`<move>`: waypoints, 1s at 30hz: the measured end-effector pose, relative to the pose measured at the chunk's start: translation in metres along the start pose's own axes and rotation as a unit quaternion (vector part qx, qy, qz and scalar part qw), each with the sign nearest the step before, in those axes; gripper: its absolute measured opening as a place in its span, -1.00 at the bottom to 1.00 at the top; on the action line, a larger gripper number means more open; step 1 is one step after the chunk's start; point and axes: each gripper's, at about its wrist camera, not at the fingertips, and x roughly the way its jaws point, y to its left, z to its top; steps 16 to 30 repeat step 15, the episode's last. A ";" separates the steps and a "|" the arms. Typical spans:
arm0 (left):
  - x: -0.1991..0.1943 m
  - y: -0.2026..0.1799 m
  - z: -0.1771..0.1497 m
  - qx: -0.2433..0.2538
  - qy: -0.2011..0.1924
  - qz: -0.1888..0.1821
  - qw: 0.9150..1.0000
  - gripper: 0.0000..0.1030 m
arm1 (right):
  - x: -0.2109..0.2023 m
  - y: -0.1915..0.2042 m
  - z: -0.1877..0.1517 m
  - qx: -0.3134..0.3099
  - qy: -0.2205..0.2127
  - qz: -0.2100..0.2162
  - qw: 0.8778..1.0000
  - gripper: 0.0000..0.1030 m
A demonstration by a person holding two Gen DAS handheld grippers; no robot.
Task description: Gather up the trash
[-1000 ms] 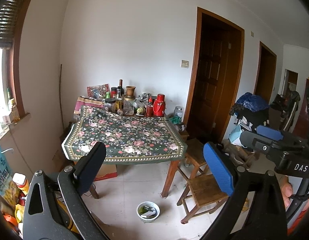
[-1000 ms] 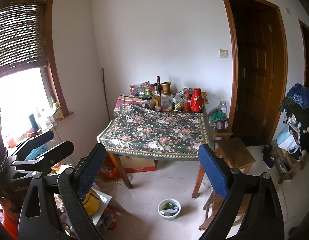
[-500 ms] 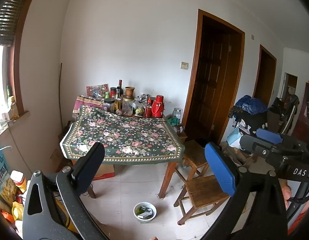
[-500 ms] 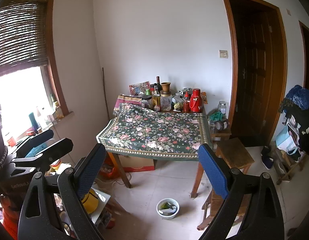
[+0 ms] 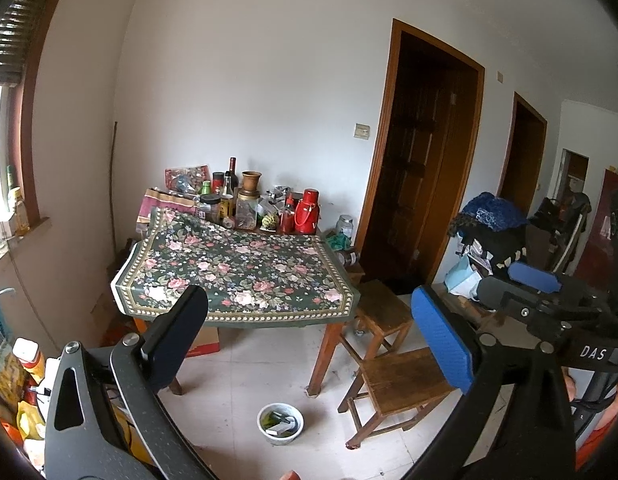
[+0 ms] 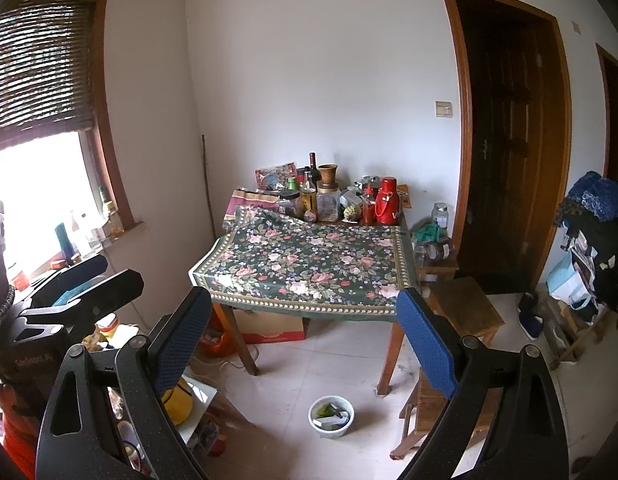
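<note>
One window (image 6: 41, 184) fills the left wall, with bottles on its sill; the right view shows it whole under a blind, the left view only its frame. Below it lies floor clutter (image 6: 177, 404): bags, a yellow thing, cartons.

One table (image 5: 237, 268) stands against the far wall under a flowered cloth. Its front and middle are bare; along its back edge crowd jars and bottles (image 5: 233, 200), too many and too small to count surely, with one clay pot (image 5: 251, 181) set on a jar and one red flask (image 5: 307, 216) near the back right corner. One carton (image 6: 269, 326) sits under the table.

One white bowl (image 5: 280, 424) holding scraps of trash stands on the floor tiles, just in front of the table's front right leg, apart from it. Two wooden stools (image 5: 401, 384) stand right of that leg, one behind the other.

The left view shows two dark doorways and a heap of clothes (image 5: 493, 216) to the right; the right view shows one doorway whole and a shoe (image 6: 529, 316) by the heap.

The left gripper (image 5: 309, 332) gapes wide, nothing between its pads. The right gripper (image 6: 305, 332) is equally wide and holds nothing. Each view catches the other gripper at its edge.
</note>
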 end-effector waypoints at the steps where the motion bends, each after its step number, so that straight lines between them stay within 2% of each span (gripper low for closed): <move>1: 0.000 -0.001 0.000 0.000 0.000 -0.001 1.000 0.99 | 0.000 0.000 0.000 0.000 0.001 0.000 1.000 0.79; 30: 0.003 0.000 0.001 0.004 -0.002 0.001 1.000 0.99 | 0.009 0.001 0.002 0.000 0.005 0.003 1.000 0.79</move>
